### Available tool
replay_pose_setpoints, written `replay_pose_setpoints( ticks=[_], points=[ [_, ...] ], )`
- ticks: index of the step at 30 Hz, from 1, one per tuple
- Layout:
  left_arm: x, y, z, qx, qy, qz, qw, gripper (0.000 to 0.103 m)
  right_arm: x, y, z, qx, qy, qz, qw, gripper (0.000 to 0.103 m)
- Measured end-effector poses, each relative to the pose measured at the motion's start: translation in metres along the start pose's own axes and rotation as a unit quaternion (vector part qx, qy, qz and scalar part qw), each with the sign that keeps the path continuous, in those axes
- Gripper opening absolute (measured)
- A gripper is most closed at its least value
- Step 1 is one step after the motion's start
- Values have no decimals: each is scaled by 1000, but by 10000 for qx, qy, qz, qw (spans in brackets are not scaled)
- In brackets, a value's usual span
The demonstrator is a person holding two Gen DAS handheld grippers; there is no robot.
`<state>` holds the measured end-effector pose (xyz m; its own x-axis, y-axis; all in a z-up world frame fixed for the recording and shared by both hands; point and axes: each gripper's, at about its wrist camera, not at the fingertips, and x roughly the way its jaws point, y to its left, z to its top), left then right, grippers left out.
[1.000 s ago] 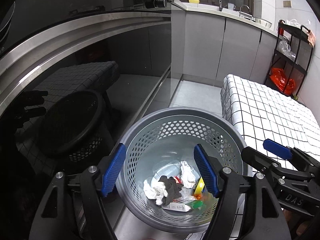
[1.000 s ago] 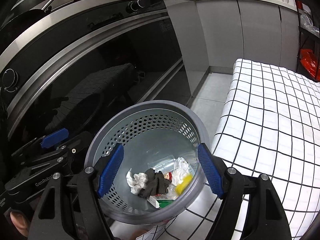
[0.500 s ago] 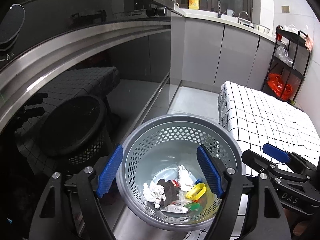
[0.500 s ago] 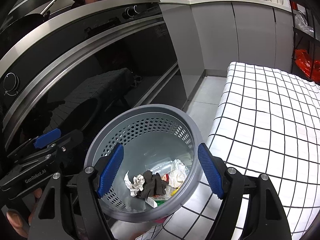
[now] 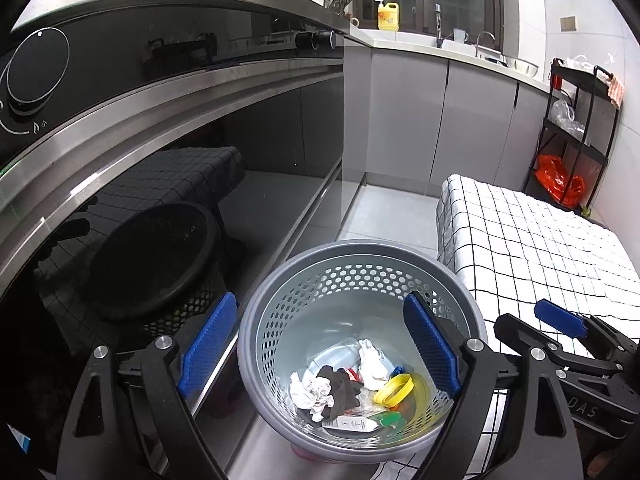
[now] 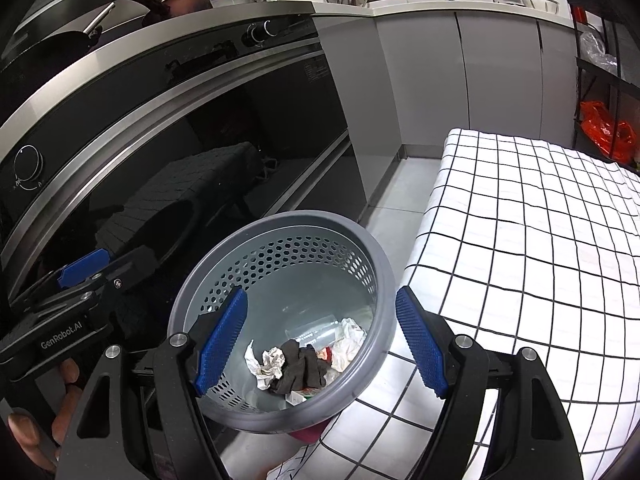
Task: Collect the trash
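A grey perforated basket [image 5: 360,247] stands below both grippers beside the table edge. In it lie crumpled white paper [image 5: 310,394], a dark cloth [image 5: 342,386], a yellow ring [image 5: 394,389] and a small white carton [image 5: 352,424]. My left gripper [image 5: 320,312] hangs over the basket with its jaws opening and nothing between the pads. My right gripper [image 6: 320,308] stands open above the same basket [image 6: 280,220], with nothing between its pads. One of the right gripper's blue pads [image 5: 560,323] shows at the right of the left wrist view.
A table under a white black-checked cloth [image 6: 520,260] lies to the right of the basket. A dark glass oven front [image 5: 160,200] and grey cabinets [image 5: 460,120] run along the left and back. A black shelf holding a red bag [image 5: 558,180] stands at the far right. A hand [image 6: 60,400] grips the left gripper.
The yellow ring that sat by the left gripper's right pad has dropped into the basket. The left jaws have spread wider. The right gripper's jaws have not changed.
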<state>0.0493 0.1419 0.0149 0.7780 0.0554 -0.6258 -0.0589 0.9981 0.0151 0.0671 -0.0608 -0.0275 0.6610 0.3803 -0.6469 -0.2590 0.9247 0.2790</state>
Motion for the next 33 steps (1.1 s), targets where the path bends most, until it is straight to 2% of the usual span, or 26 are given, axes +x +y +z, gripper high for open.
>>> replay_pose_setpoints(
  ticks=[5, 33],
  points=[
    [-5, -1, 0, -4, -129, 24, 9999, 95, -3, -3, 0, 20, -32, -24, 10000, 73],
    [0, -2, 0, -1, -27, 284, 9996, 96, -7, -4, 0, -54, -81, -94, 9999, 73]
  ],
)
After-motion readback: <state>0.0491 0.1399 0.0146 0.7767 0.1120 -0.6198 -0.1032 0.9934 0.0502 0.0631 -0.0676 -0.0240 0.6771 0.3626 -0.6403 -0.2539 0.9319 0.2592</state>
